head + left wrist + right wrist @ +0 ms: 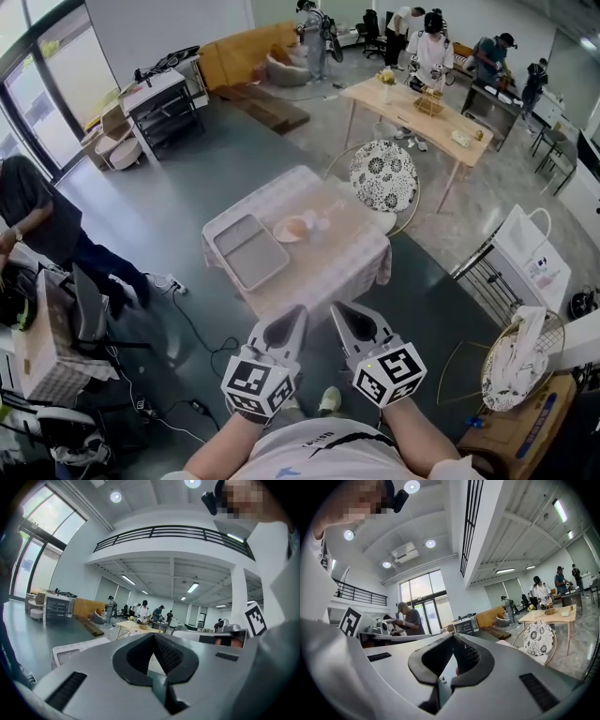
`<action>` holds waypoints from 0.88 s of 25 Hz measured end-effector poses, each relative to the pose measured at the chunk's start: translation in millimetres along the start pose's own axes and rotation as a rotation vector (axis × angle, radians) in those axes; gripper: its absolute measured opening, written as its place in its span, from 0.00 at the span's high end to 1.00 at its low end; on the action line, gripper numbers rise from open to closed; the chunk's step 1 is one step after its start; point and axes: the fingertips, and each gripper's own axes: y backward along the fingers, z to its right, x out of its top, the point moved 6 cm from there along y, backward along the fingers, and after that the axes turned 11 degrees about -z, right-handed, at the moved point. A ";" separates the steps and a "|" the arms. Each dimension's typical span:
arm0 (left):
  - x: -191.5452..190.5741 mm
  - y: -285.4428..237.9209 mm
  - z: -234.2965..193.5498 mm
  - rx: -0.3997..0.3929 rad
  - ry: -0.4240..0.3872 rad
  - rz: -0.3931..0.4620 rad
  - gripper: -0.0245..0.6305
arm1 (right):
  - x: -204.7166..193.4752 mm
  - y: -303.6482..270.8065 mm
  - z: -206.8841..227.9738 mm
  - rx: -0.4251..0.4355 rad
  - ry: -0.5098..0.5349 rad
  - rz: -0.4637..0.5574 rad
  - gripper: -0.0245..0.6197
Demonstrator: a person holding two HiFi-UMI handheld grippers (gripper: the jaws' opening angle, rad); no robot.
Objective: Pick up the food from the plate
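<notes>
A small table with a pale checked cloth [323, 274] stands ahead of me. On it lies a peach-coloured plate [290, 229] with pale food, too small to make out, and a clear item [316, 222] just to its right. A grey tray [249, 250] lies empty left of the plate. Both grippers are held close to my body, well short of the table. My left gripper [292, 314] [152, 637] is shut with nothing in it. Beside it, the right gripper [341, 310] [453, 637] is also shut and empty.
A round chair with a flowered cushion [384, 174] [539, 638] stands behind the table. Farther back, people work at a wooden table [422, 117]. A person [37, 220] stands at the left; cables [192, 337] lie on the floor. A wire basket [514, 361] and a box [516, 436] are at the right.
</notes>
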 end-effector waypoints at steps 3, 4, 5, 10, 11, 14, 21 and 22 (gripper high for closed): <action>-1.2 -5.0 3.3 0.022 0.004 0.001 0.95 | -1.3 0.4 8.2 0.014 0.000 -0.005 0.94; -1.3 -7.0 4.3 0.029 0.003 0.000 0.95 | -1.3 0.1 10.8 0.018 0.001 -0.007 0.94; -1.3 -9.1 4.9 0.033 0.002 -0.001 0.95 | -1.2 -0.8 13.1 0.021 0.003 -0.008 0.94; -1.8 -16.3 2.7 0.046 0.005 -0.010 0.95 | -0.5 -7.2 18.9 0.037 0.002 -0.014 0.94; -1.3 -17.8 2.2 0.047 0.006 -0.010 0.95 | -0.3 -8.4 20.2 0.038 0.001 -0.014 0.94; -0.3 -23.2 0.1 0.047 0.008 -0.010 0.95 | 0.0 -13.7 25.5 0.041 -0.003 -0.016 0.94; 2.6 -38.8 -22.3 0.048 0.014 -0.008 0.95 | 2.7 -39.8 32.6 0.041 0.004 -0.031 0.94; 3.5 -41.4 -26.3 0.046 0.013 -0.006 0.95 | 3.4 -44.1 33.6 0.039 0.007 -0.031 0.94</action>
